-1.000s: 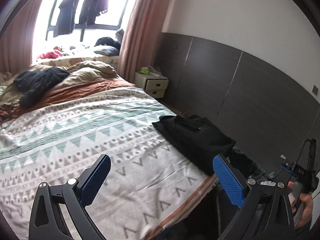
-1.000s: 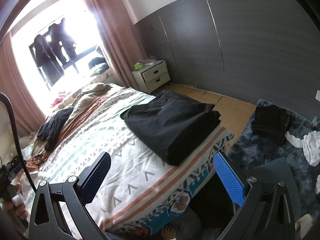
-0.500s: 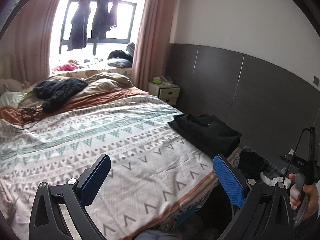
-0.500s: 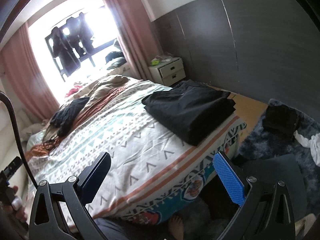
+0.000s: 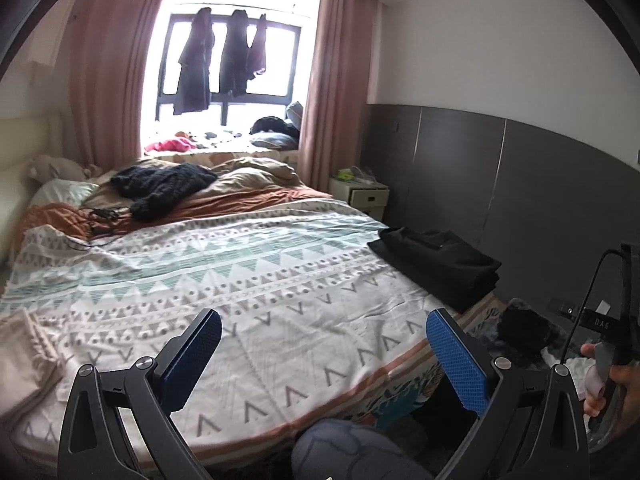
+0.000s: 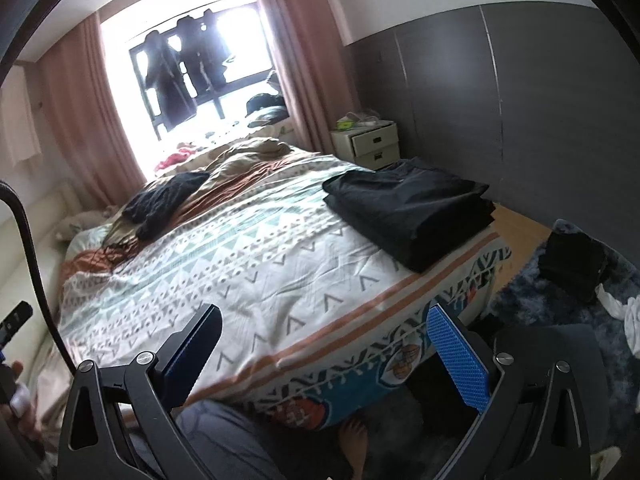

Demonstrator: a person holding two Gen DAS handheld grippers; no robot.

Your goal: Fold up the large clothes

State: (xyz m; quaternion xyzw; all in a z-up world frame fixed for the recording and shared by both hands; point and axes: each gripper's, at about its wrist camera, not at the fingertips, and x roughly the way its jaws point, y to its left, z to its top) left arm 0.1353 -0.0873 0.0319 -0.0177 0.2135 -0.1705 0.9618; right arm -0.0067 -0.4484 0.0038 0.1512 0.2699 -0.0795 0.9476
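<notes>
Left gripper (image 5: 324, 356): blue-padded jaws spread wide, nothing between them, held above the white bedspread with grey and teal triangle pattern (image 5: 248, 280).

Right gripper (image 6: 324, 354): jaws likewise spread, empty, over the bed's foot edge.

Folded stack of black clothes (image 6: 408, 210): on the bedspread, ahead and right of both grippers, near the bed's right edge, well apart from them.

Black knitted garment (image 5: 160, 184): far ahead, left, on rumpled brown bedding.

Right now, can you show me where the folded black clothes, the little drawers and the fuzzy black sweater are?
folded black clothes (image 6: 412, 212), right wrist view, top layer's middle.
little drawers (image 6: 370, 142), right wrist view, upper drawer front.
fuzzy black sweater (image 5: 164, 184), left wrist view, its middle.
</notes>
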